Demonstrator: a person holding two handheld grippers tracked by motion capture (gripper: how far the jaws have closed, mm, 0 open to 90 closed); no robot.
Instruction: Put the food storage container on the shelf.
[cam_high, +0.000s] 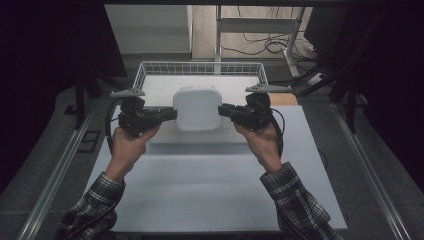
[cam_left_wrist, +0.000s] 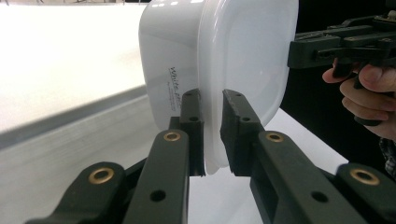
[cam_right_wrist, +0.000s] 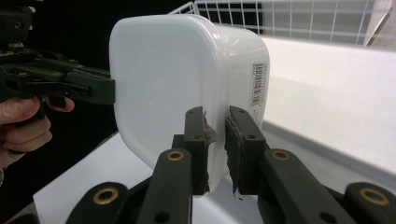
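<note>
A white plastic container (cam_high: 197, 107) with rounded corners hangs in the air between both grippers, above the table. My left gripper (cam_high: 172, 114) is shut on its left rim. In the left gripper view the black pads (cam_left_wrist: 191, 123) pinch the container's (cam_left_wrist: 224, 56) thin lip, my left gripper (cam_left_wrist: 212, 133) pointing along it. My right gripper (cam_high: 222, 111) is shut on the opposite rim. The right gripper view shows the container (cam_right_wrist: 163, 79) from its open side, a barcode label on its wall, and my right gripper (cam_right_wrist: 215, 149) clamped on the edge.
A white wire basket (cam_high: 200, 68) stands at the back of the white table (cam_high: 210, 190). A raised white platform (cam_high: 200, 142) lies under the container. Metal rails run along both table sides; a desk frame and cables sit beyond the basket.
</note>
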